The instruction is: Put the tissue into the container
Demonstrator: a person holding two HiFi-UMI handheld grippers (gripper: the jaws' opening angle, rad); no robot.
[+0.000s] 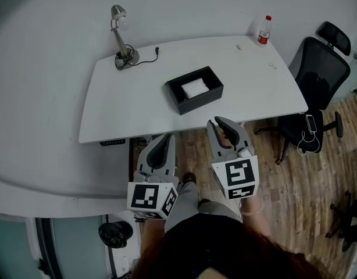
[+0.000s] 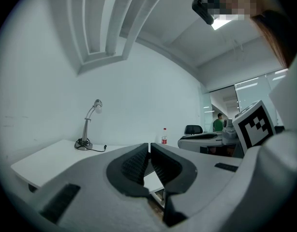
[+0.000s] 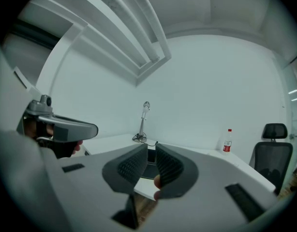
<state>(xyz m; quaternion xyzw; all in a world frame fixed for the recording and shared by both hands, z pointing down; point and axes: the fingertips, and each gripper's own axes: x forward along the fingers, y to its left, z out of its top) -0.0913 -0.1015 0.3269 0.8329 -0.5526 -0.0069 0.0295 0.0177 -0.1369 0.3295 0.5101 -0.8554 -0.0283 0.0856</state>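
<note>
This is an office. A wide white desk (image 1: pixel 138 97) with a rounded front edge stands against a plain white wall (image 1: pixel 50 28), and a small control panel (image 1: pixel 111 142) sits under its front edge. A desk lamp (image 1: pixel 121 36) with a trailing cord stands at the desk's far left corner. A black mesh office chair (image 1: pixel 318 68) on castors stands at the desk's right end, on wood-look flooring (image 1: pixel 283 179). Beyond the desk's right side, the left gripper view shows another desk (image 2: pixel 201 138), a second black chair (image 2: pixel 192 129), a person in green (image 2: pixel 218 123) and long ceiling lights (image 2: pixel 247 83).
</note>
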